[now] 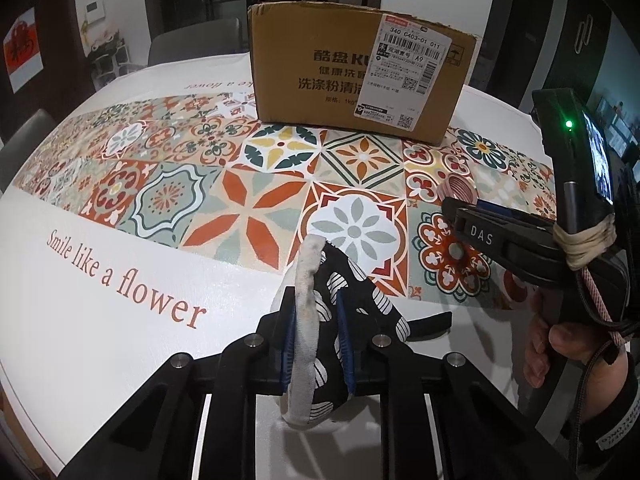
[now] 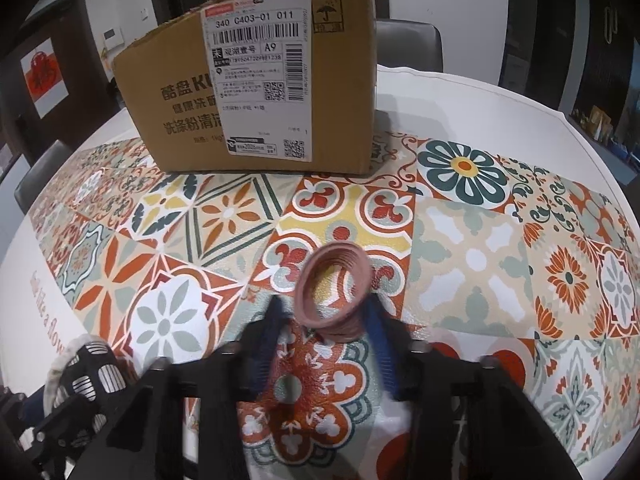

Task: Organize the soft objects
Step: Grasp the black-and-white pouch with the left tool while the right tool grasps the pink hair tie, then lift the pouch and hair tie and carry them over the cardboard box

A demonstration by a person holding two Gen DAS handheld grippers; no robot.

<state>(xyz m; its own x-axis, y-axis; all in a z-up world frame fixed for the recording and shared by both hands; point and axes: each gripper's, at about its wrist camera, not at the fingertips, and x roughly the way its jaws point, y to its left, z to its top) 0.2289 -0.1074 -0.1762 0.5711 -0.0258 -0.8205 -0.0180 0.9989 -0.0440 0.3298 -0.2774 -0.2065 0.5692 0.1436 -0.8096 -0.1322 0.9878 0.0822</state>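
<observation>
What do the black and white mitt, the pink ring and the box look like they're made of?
Mitt: fabric, matte printed black cloth with a pale nubby lining, creased between the pads. Pink ring: looks like a soft ribbed coil, perhaps plastic or rubber; unclear. Box: brown corrugated cardboard with frayed edges and a paper label.

Beyond the tongs a brown cardboard box point(image 1: 352, 72) with a white shipping label point(image 2: 258, 76) stands on the table point(image 1: 100, 280), whose cloth shows coloured flower tiles. Farther back, grey chairs point(image 2: 408, 44) stand at the table's edge.

Home dining room — tablecloth point(image 1: 120, 280), chairs point(image 2: 408, 44).
</observation>
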